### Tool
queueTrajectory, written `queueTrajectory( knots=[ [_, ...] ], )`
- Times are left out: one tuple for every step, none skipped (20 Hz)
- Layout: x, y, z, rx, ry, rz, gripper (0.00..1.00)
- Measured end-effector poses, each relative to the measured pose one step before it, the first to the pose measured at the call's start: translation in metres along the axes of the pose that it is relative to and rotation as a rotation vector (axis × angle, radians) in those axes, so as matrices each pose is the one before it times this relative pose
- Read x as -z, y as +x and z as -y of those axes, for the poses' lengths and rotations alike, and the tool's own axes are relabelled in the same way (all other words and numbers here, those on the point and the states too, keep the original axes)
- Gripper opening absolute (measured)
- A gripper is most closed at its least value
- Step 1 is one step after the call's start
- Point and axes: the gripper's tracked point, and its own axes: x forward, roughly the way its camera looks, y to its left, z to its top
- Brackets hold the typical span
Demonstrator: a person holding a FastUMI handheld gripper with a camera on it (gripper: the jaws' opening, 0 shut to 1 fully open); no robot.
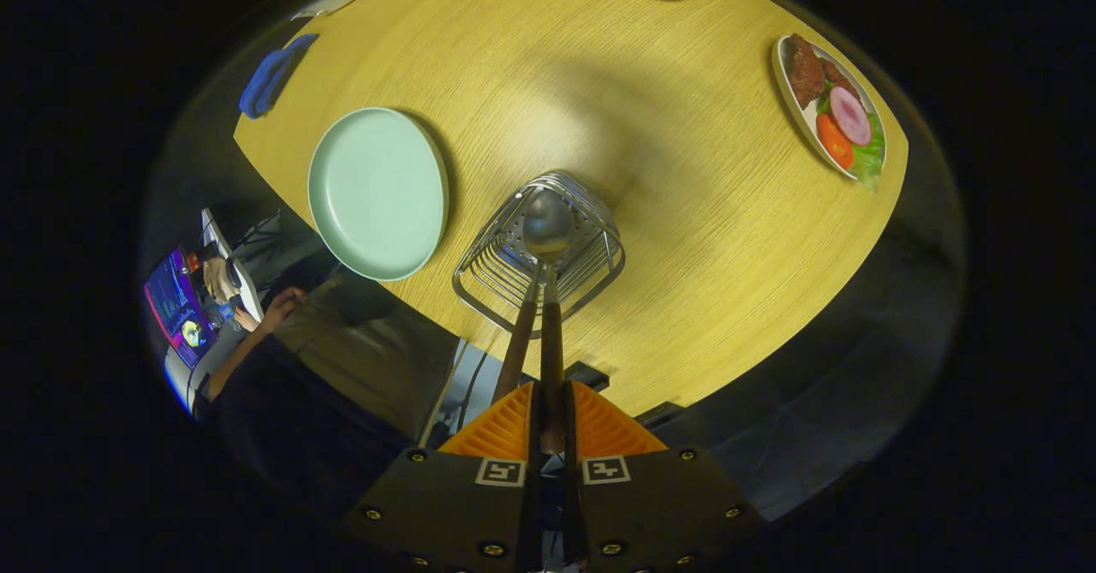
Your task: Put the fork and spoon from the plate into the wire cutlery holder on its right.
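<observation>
From the claw's own camera I look straight down on the wire cutlery holder (539, 252), and my claw (548, 423) is clamped on the spoon (549, 223) by its wooden handle, bowl hanging over the basket's mouth, because a vertical hold lets it drop in cleanly. A second wooden handle, which I take for the fork (516, 350), leans out of the holder just beside the spoon. The green plate (377, 192) lies bare on the worktop (685, 213) just left of the holder.
</observation>
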Motion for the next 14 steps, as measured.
queueTrajectory(
  knots=[
    [-0.00057, -0.00169, -0.00115, -0.01208, 0.01085, 0.01488, 0.12],
    [-0.00052, -0.00412, -0.00326, -0.01016, 0.00976, 0.01706, 0.14],
    [0.0, -0.00107, 0.00159, 0.00443, 0.00799, 0.0228, 0.15],
    [0.00004, -0.00137, 0.00175, 0.00389, 0.0096, 0.02829, 0.16],
    [-0.00054, -0.00268, 0.00085, -0.00026, 0.01532, 0.03417, 0.16],
    [0.0008, -0.00333, -0.00149, -0.0042, 0.01789, 0.039, 0.16],
    [0.00094, -0.00414, -0.00005, 0.00043, 0.01798, 0.03838, 0.16],
    [0.001, -0.00463, 0.00004, 0.01048, 0.01758, 0.04417, 0.16],
    [0.00027, -0.00533, -0.00004, 0.01373, 0.01299, 0.05318, 0.17],
    [0.00266, -0.00207, -0.00087, 0.01251, 0.01313, 0.05755, 0.16],
    [-0.00118, -0.00568, -0.00468, 0.008, 0.01832, 0.06577, 0.16],
    [-0.00141, -0.00484, -0.00829, -0.00002, 0.02185, 0.07232, 0.16],
    [-0.00106, -0.00672, -0.00762, 0.00494, 0.01853, 0.07085, 0.16],
    [-0.00063, -0.00574, -0.00496, 0.01486, 0.01022, 0.07865, 0.17]
  ],
)
